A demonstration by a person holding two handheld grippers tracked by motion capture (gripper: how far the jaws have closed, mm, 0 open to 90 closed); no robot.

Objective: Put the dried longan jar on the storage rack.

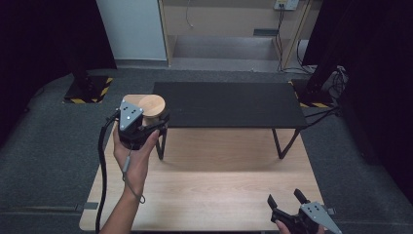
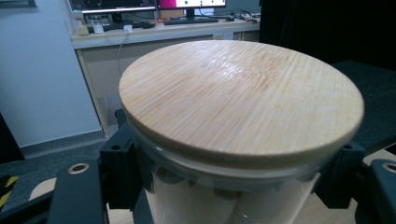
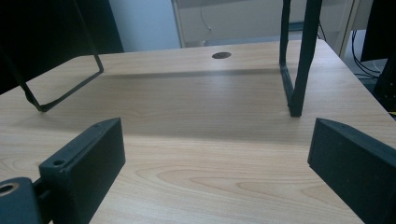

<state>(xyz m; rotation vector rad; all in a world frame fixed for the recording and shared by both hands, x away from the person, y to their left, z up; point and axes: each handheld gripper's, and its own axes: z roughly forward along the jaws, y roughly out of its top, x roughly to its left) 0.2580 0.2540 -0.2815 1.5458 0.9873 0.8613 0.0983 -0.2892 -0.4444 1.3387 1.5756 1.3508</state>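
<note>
Jar [image 1: 151, 108] gripped in the left claw [image 1: 146, 127] at the left of the high view, beside the black shelf's [image 1: 229, 103] left end.

Its round wooden lid [image 2: 240, 100] is on, and the left claw's jaws press the clear glass wall just under that lid, one on each side. A hand [image 1: 132, 158] holds this claw above the table [image 1: 219, 190]. Lower right in the high view, the right claw [image 1: 287, 201] sits low over the table's near edge, jaws spread wide and empty, facing the shelf's black legs [image 3: 299, 70].
</note>
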